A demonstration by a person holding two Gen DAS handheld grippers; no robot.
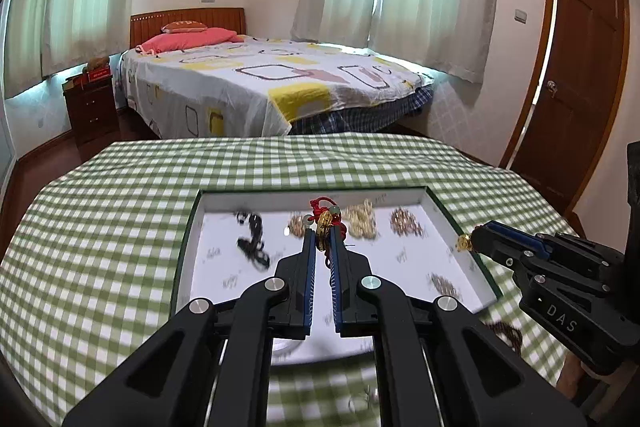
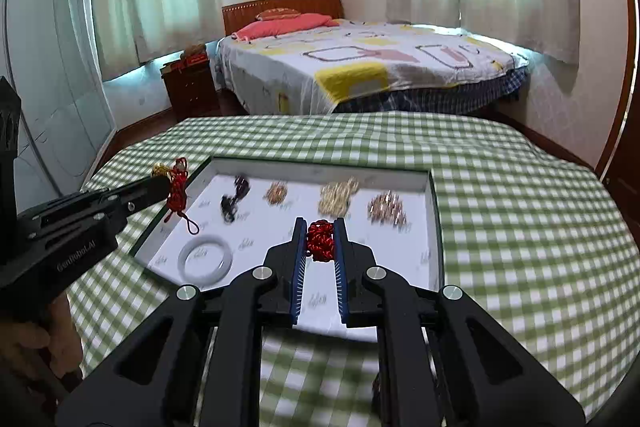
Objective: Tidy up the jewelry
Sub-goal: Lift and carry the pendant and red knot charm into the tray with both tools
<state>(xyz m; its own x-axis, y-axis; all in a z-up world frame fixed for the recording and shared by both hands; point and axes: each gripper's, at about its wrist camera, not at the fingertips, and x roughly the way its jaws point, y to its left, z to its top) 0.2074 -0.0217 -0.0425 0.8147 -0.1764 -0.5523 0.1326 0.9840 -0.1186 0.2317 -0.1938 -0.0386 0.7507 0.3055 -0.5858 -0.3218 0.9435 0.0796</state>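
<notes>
- The left gripper [image 1: 321,235] has its fingers closed on a red braided cord ornament with a gold charm and pale beads [image 1: 323,221], held above the shallow white tray with a dark green rim [image 1: 460,227].
- The right gripper [image 2: 320,235] has its fingers clamped on a knotted bundle of red cord [image 2: 320,241]; whether this is the other end of the same ornament cannot be told.
- In the right wrist view, the ornament hangs from the left fingers, its long axis near vertical: gold charm at the top, tassel loop trailing down to the tray's near-left corner.
- The tray sits on the bench under a green-and-white checked cloth [image 1: 120,207]; it already holds a dark bead strand [image 1: 252,239], three gold chain heaps along its far side and a pale jade-like bangle [image 2: 205,259].
- To do this step well, I judge both hands should carry the cord level, keep the tassel from snagging the chain heaps, and lay it in a bare patch, lengthwise.
</notes>
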